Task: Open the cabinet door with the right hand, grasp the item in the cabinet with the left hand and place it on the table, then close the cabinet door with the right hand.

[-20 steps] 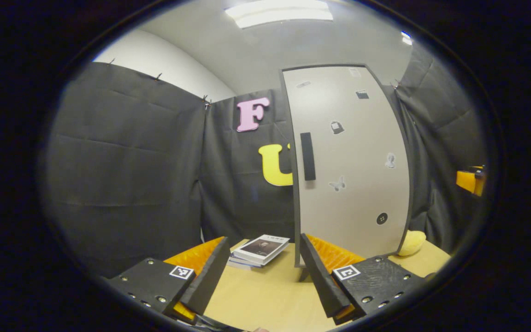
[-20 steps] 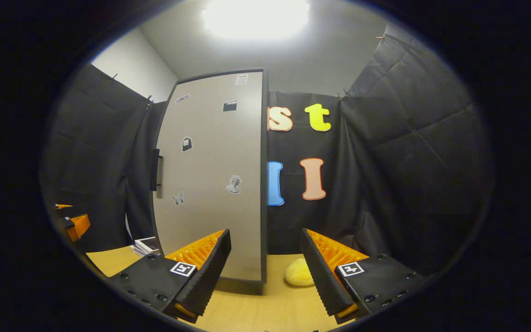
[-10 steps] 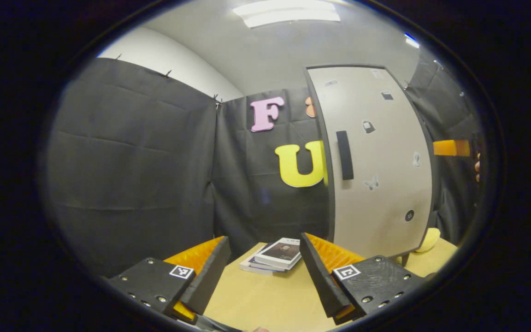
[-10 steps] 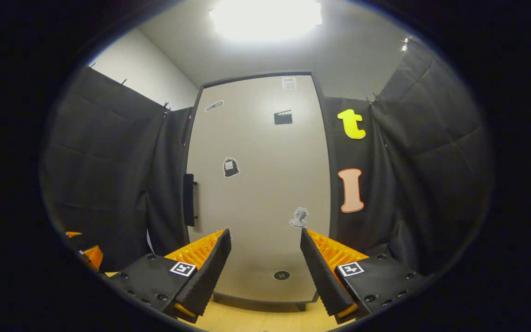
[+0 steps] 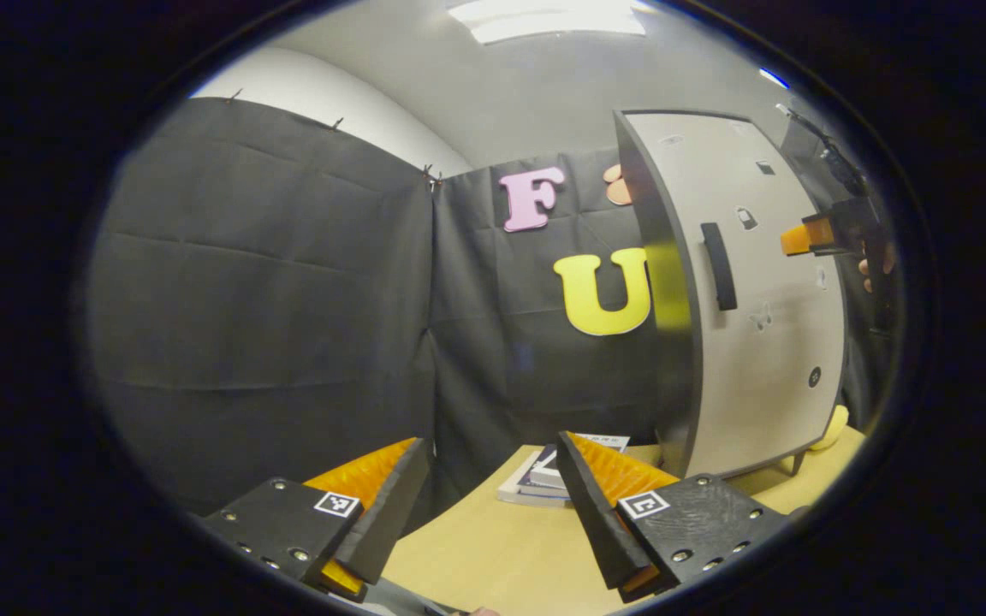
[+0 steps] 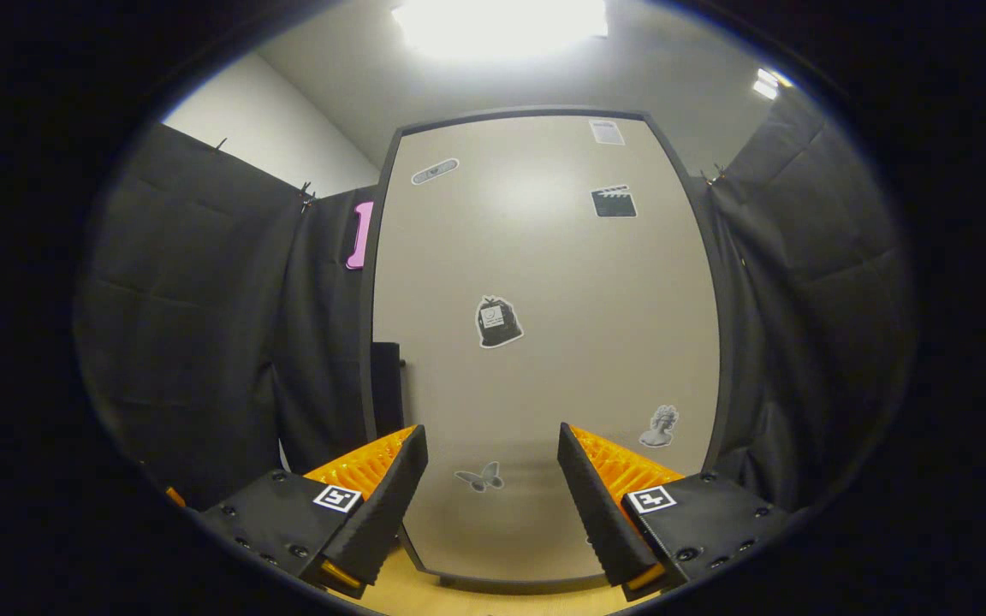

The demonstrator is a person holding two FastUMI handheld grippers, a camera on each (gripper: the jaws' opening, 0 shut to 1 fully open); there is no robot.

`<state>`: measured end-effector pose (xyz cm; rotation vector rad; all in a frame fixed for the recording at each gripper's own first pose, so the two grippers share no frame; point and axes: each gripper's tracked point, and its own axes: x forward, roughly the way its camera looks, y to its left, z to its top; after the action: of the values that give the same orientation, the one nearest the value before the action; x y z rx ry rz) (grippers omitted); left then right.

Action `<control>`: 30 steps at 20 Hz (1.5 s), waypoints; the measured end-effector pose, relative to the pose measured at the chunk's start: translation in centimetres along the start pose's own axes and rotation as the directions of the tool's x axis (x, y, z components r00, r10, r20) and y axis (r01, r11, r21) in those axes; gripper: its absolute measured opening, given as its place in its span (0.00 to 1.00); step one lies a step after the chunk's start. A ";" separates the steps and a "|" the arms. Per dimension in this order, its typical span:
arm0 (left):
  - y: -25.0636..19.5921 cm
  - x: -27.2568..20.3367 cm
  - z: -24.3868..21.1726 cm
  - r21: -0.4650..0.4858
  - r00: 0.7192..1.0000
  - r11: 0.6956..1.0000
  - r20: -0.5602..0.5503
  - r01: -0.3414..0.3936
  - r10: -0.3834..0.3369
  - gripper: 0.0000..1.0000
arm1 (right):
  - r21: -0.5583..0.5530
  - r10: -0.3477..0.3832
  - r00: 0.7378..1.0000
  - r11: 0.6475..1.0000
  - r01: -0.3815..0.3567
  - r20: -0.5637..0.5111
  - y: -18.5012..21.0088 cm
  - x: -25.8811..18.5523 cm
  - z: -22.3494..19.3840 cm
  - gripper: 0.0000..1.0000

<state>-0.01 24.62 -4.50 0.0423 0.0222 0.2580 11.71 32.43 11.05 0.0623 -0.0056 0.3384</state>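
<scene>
Facing the stickered cabinet door (image 6: pixel 544 342), no writing legible.

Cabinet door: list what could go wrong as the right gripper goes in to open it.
1. The right gripper is open and faces the flat of the cabinet door, while the handle sits at the door's left edge; going straight in would likely bump the panel and miss it.
2. The stack of books lies beside the cabinet on the table; the swinging door might catch it.
</scene>
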 end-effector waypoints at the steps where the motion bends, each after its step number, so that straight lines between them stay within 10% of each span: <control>1: 0.9 0.1 -0.4 -0.001 1.000 1.000 -0.006 -0.007 0.007 0.94 | 0.000 0.000 1.000 1.000 0.000 -0.001 0.7 0.7 0.1 0.97; 14: 9.2 1.8 -4.6 -0.013 0.993 0.996 -0.075 -0.091 0.090 0.92 | -0.059 0.023 0.996 0.998 -0.028 -0.082 8.6 8.1 -1.6 0.96; 22: 10.7 1.7 -5.5 -0.025 0.990 0.994 -0.089 -0.111 0.108 0.94 | -0.021 -0.010 0.987 1.000 0.007 -0.158 9.2 9.6 -3.0 0.43; 24: 10.5 1.6 -5.4 -0.023 0.991 0.994 -0.085 -0.105 0.103 0.94 | -0.023 -0.023 0.980 1.000 0.019 -0.197 8.9 9.7 -3.9 0.48; 30: 9.9 1.3 -4.7 -0.025 0.994 0.996 -0.068 -0.088 0.086 0.94 | -0.027 -0.002 0.980 1.000 -0.003 -0.198 9.2 8.9 -3.5 0.12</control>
<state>-1.38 34.70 -8.78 0.0068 0.0839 0.3469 17.00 44.28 8.26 0.0018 0.1869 0.3435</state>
